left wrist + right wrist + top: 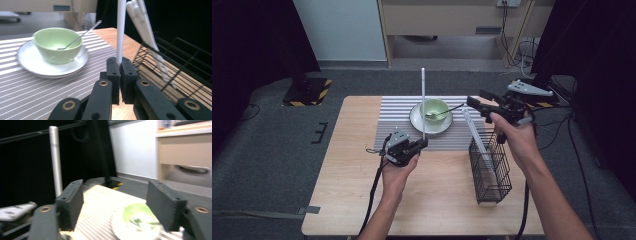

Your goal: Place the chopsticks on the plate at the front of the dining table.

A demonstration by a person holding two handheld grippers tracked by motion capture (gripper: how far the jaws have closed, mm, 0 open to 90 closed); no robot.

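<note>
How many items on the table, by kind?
Green bowl: 1
White saucer: 1
Spoon: 1
Wire basket: 1
Striped mat: 1
White stick upright in the left hand-held gripper: 1
White sticks in basket: count unclear
Total: 6, plus basket sticks

Left gripper [119, 75] with jaws closed on an upright white stick [120, 32]. Left: green bowl [57, 43] holding a spoon [80, 36], on a white saucer [30, 63] (striped mat beneath). Right: black wire basket [180, 67] containing further white sticks [147, 32], on the wooden tabletop [112, 37].
</note>
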